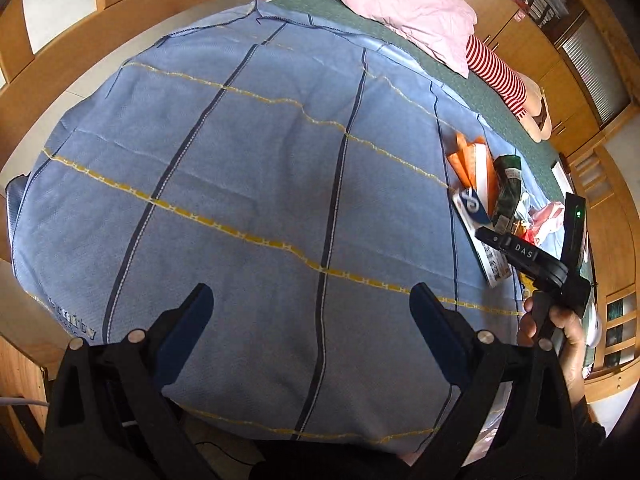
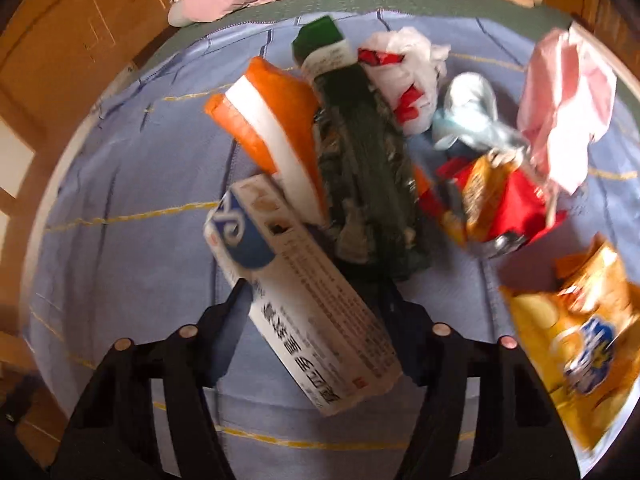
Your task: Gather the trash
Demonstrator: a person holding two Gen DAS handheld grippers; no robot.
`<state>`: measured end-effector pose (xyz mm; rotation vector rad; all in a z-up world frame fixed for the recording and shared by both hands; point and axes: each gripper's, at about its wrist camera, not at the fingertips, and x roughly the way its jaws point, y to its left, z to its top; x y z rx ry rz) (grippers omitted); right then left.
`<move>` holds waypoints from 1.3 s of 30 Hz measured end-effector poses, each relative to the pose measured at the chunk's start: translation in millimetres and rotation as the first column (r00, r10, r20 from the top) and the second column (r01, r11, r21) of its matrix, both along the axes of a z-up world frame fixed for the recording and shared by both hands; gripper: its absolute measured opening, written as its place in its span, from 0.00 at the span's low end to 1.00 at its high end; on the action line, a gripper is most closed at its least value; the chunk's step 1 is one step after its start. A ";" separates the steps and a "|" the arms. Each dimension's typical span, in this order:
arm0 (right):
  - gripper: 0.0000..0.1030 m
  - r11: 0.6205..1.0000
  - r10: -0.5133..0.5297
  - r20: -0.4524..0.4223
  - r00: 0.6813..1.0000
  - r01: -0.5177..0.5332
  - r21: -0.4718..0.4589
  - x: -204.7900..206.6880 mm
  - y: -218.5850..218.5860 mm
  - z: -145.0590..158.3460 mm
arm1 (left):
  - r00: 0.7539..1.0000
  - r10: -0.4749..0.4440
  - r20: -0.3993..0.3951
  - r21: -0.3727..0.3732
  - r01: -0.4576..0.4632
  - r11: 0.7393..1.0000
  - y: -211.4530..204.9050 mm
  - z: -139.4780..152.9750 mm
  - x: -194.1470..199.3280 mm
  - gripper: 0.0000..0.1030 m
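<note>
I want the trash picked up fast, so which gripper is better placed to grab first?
Right. The right gripper is open around the white box in the trash pile; the left gripper is open over bare blanket.

Light blue bedspread (image 1: 260,200) with dark navy stripes crossed by yellow dashed lines, over a dark green mattress sheet (image 1: 472,88). Plain pink pillow (image 1: 412,4) beside red-and-white striped cloth (image 1: 496,72). On the bedspread: white carton with blue swirl logo (image 2: 304,296), orange pack with white band (image 2: 272,128), dark green patterned wrapper (image 2: 364,160), white bag with red marks (image 2: 404,80), red-and-gold snack bag (image 2: 492,204), yellow chip bag with blue label (image 2: 576,336), pale pink plastic bag (image 2: 568,108).
</note>
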<state>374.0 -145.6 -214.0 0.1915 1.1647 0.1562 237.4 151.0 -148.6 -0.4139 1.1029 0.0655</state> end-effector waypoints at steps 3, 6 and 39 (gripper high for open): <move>0.22 0.996 0.017 -0.040 0.999 -0.013 0.089 -8.4 13.5 -3.3 | 1.000 0.007 -0.008 -0.004 -0.007 1.000 -0.3 -2.7 -0.1 0.95; 0.21 0.971 0.050 -0.122 0.991 -0.020 0.238 -27.7 33.0 -12.1 | 0.999 0.034 -0.010 -0.010 -0.034 0.999 4.1 -3.1 -3.3 0.95; 0.42 0.953 -0.206 0.002 0.979 0.201 -0.228 -72.5 -74.4 12.5 | 0.954 -0.297 -0.034 -0.026 0.296 0.955 -86.9 -44.9 32.4 0.95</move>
